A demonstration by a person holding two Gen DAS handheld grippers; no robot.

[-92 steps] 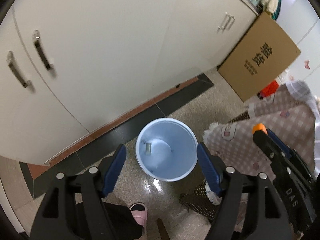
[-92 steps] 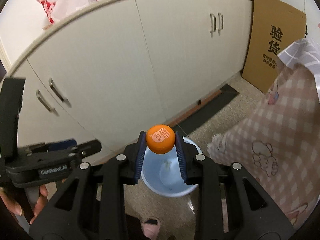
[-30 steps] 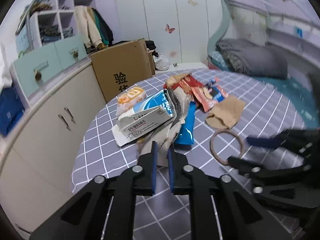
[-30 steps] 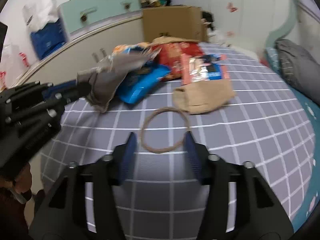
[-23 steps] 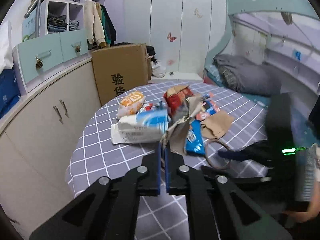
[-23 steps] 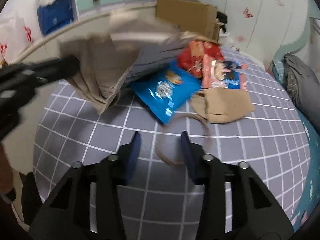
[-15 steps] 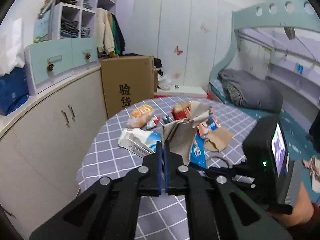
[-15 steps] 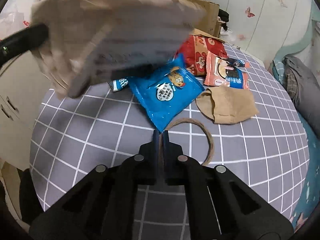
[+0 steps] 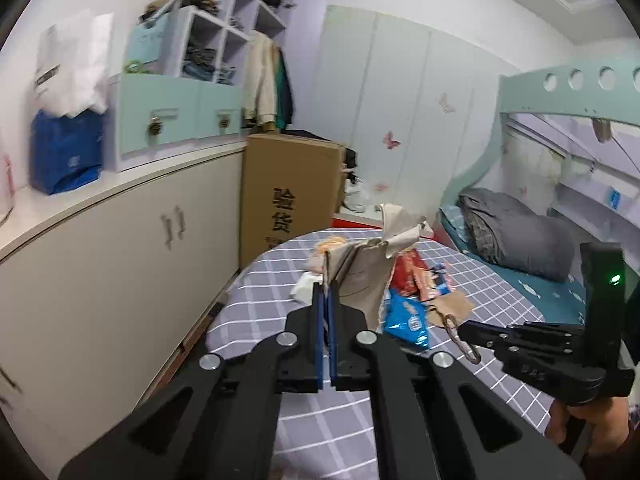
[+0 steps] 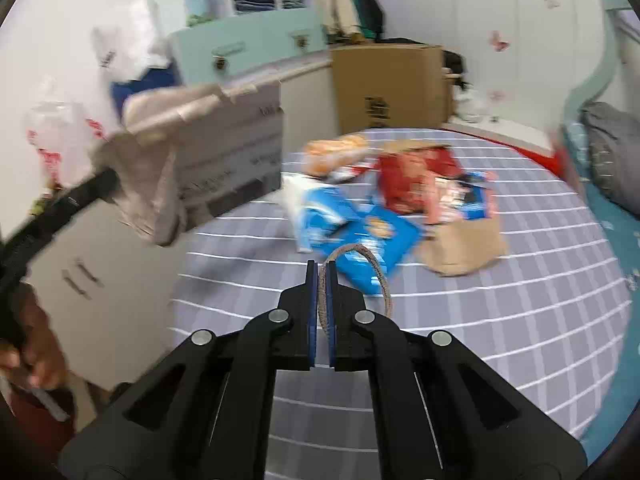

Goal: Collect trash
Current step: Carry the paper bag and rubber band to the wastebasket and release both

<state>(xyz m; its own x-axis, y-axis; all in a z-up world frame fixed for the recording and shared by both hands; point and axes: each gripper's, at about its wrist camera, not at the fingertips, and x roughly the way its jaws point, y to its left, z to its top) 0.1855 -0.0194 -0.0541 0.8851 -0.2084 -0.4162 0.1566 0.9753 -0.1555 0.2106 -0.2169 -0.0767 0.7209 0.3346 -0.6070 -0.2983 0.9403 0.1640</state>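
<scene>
My left gripper point(image 9: 327, 289) is shut on a torn brown cardboard piece point(image 9: 368, 268) and holds it up above the table's left edge; the piece also shows in the right wrist view point(image 10: 192, 160). My right gripper point(image 10: 321, 270) is shut on a brown cardboard ring point(image 10: 368, 260), lifted off the table; the ring also shows in the left wrist view point(image 9: 460, 332). On the grey checked table point(image 10: 500, 320) lie a blue snack bag point(image 10: 372, 236), a red wrapper point(image 10: 412, 176), a brown paper bag point(image 10: 464, 248), a white-blue carton point(image 10: 312, 208) and an orange bread bag point(image 10: 336, 148).
White cabinets point(image 9: 120, 264) run along the left of the table. A tall cardboard box point(image 9: 292, 196) stands behind the table. A bed with grey bedding point(image 9: 516, 236) is at the right. The bin is out of view.
Both grippers have risen off the table. The left has lifted the cardboard piece higher and to the left; the right has lifted the ring clear of the tabletop.
</scene>
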